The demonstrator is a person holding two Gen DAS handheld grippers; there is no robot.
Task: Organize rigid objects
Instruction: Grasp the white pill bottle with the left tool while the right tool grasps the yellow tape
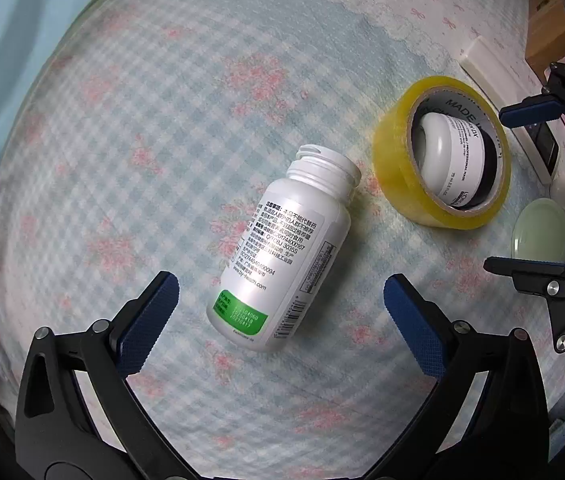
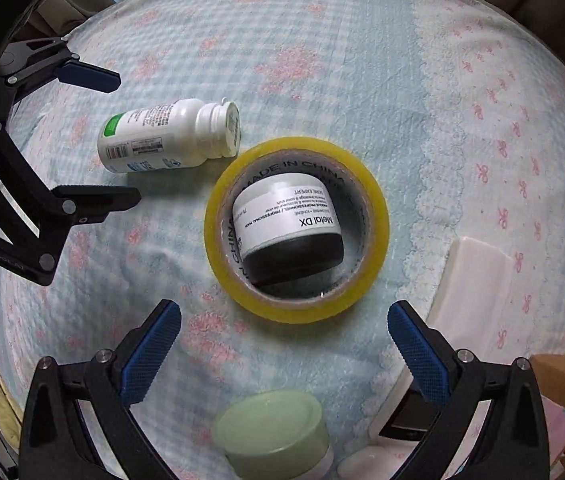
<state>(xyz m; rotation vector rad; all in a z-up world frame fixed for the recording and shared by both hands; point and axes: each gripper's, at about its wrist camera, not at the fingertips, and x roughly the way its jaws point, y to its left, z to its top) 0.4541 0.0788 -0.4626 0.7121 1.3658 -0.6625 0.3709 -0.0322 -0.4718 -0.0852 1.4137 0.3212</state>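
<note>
A white pill bottle with a green label patch lies on its side on the checked cloth; it also shows in the right wrist view as the bottle. My left gripper stands open just short of its base, a finger on either side. A yellow tape roll lies flat with a black-and-white jar tilted inside it. My right gripper is open in front of the tape roll and jar, holding nothing. A pale green jar sits under the right gripper.
A white box and a dark small device lie to the right of the tape. Cardboard and pink items sit at the far right edge. The pale green jar is near the right gripper's fingers. The floral cloth spreads leftward.
</note>
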